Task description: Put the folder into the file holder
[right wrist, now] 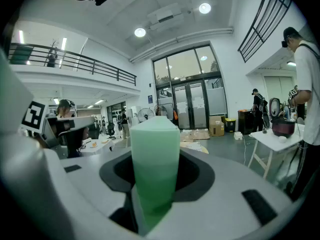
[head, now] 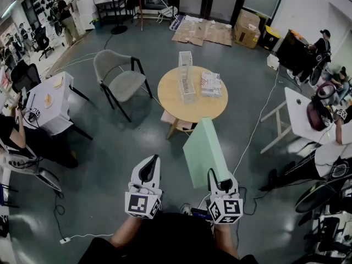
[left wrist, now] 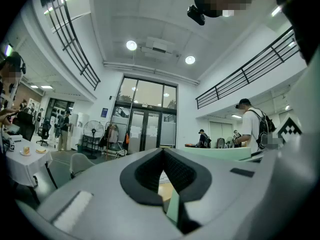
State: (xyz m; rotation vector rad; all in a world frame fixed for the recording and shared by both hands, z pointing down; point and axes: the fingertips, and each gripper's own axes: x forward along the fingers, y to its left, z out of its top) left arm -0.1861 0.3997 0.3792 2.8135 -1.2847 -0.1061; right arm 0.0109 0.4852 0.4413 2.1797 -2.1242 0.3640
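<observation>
A pale green folder [head: 204, 150] stands on edge in front of me, and my right gripper [head: 220, 185] is shut on its near lower corner. In the right gripper view the folder [right wrist: 155, 164] rises between the two jaws and hides what lies straight ahead. My left gripper [head: 147, 172] hangs beside it on the left, shut, with nothing between its jaws [left wrist: 162, 156]. The white wire file holder [head: 186, 76] stands upright on a round wooden table [head: 190, 108] further ahead, well clear of both grippers.
A stack of printed papers [head: 210, 84] lies on the round table right of the holder. A grey chair [head: 121, 81] stands to its left, a white table [head: 302, 114] and seated people to the right. Cables [head: 258, 120] run over the floor.
</observation>
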